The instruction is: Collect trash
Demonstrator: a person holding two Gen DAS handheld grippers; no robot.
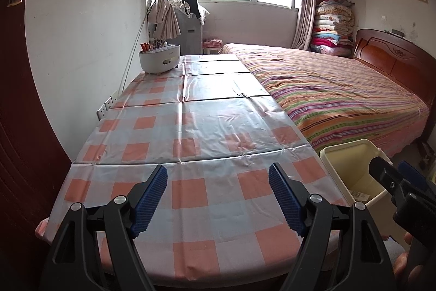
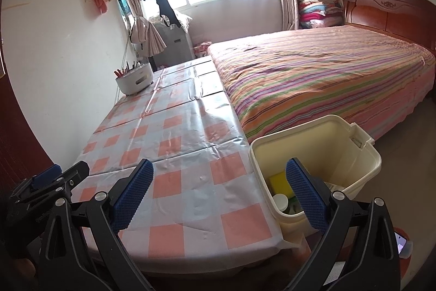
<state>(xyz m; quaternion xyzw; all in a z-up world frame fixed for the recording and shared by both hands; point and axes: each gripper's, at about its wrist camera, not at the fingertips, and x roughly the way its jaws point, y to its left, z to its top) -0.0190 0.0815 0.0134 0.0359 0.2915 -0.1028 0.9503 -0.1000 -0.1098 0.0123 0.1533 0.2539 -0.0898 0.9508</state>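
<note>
A cream plastic bin [image 2: 351, 152] stands on the floor against the table's right side, also seen as the bin [image 1: 351, 154] in the left wrist view. Inside it lie a yellow sponge [image 2: 278, 182], a white round lid [image 2: 280, 201] and a labelled wrapper [image 1: 358, 194]. My left gripper [image 1: 218, 195] hovers open over the near end of the checked tablecloth [image 1: 207, 127], nothing between its blue pads. My right gripper [image 2: 219, 190] is open too, its right finger [image 2: 305, 192] over the bin's near rim. Each gripper shows at the edge of the other's view.
A white tub with pens [image 1: 159, 59] sits at the table's far left by the wall. A bed with a striped cover [image 1: 340, 97] runs along the table's right side. A phone [image 2: 402, 243] lies low at the right. Wall sockets [image 1: 105, 107] are left of the table.
</note>
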